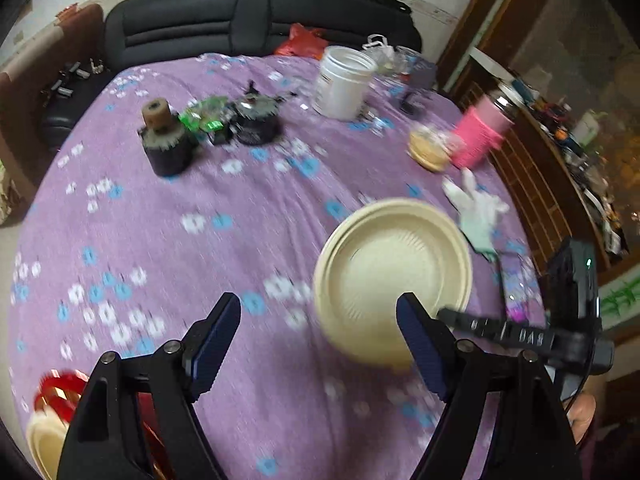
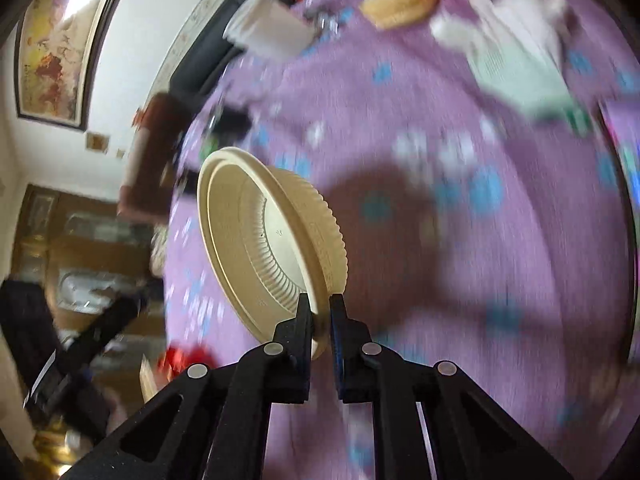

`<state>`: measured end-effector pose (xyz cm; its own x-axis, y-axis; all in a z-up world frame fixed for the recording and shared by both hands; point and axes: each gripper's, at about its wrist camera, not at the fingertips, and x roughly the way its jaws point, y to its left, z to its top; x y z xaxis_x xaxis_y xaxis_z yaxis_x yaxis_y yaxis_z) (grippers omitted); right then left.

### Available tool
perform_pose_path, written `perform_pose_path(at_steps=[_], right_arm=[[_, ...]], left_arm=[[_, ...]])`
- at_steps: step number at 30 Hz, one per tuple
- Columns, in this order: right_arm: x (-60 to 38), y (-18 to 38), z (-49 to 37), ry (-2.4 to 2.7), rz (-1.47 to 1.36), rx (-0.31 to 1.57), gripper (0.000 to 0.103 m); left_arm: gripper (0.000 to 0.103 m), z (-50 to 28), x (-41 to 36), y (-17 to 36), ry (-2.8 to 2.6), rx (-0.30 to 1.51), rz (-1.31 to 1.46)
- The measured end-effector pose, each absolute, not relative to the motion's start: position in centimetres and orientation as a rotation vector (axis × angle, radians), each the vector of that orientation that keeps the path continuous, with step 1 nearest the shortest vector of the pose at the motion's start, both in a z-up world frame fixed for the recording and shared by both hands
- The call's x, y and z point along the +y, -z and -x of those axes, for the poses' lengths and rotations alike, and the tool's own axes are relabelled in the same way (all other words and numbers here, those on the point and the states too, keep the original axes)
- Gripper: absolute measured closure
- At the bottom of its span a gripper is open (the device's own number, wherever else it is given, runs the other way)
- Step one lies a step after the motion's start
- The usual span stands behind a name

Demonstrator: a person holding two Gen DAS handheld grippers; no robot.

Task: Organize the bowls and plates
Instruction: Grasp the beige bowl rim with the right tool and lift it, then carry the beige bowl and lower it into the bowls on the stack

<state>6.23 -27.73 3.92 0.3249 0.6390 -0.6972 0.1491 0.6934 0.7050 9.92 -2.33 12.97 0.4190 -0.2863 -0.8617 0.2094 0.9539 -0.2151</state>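
Black tongs of the right gripper (image 2: 320,312) are pinching together on the rim of a cream plate (image 2: 264,240), the two pads pressing the lip from either side. That plate is hanging tilted steeply on edge above the purple flowered cloth (image 2: 460,260), its ribbed inner wall facing left in the right wrist view. From the left wrist view the same plate (image 1: 394,276) is sitting off to the right of centre, and the right gripper (image 1: 448,314) is reaching in from the right edge to its near rim. Tongs of the left gripper (image 1: 320,344) are standing wide apart over the cloth (image 1: 180,240) with nothing between them; its right pad is overlapping the plate's near edge in the picture, though contact cannot be told. More cream plates (image 1: 44,444) are lying at the lower left corner, beside something red (image 1: 60,392). Farther back a white tub (image 1: 344,82), a pink cup (image 1: 482,136) and a white glove (image 1: 478,208) are resting on the cloth.
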Motion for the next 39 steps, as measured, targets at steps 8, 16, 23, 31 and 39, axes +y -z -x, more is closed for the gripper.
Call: perform_pose_path(at_steps=[8,16,23,31,39], right_arm=[[-25.8,-3.6,0.7,-0.344,-0.593,1.248,0.090],[-25.3,-4.4,2.5,-0.249,-0.473,1.075,0.066],[-25.2,-4.0,3.1,-0.201,-0.473,0.997,0.066],[-24.7,-3.3,3.6,-0.178,-0.470,0.974,0.072],[-23.8,-5.0,4.8,-0.192,-0.449,0.928,0.085]], left_arm=[[0.024,-4.3,-3.7,-9.7,0.338,1.127,0.072],[0.024,-2.7,-3.4,-7.2,0.245,1.100,0.065],[0.024,-3.1,-4.6,-5.3,0.187,1.095,0.014],[0.058,-2.9,-5.9,-3.7,0.220,1.113,0.008],[0.079,-0.9,-4.7,-5.8,0.273,1.078,0.065]])
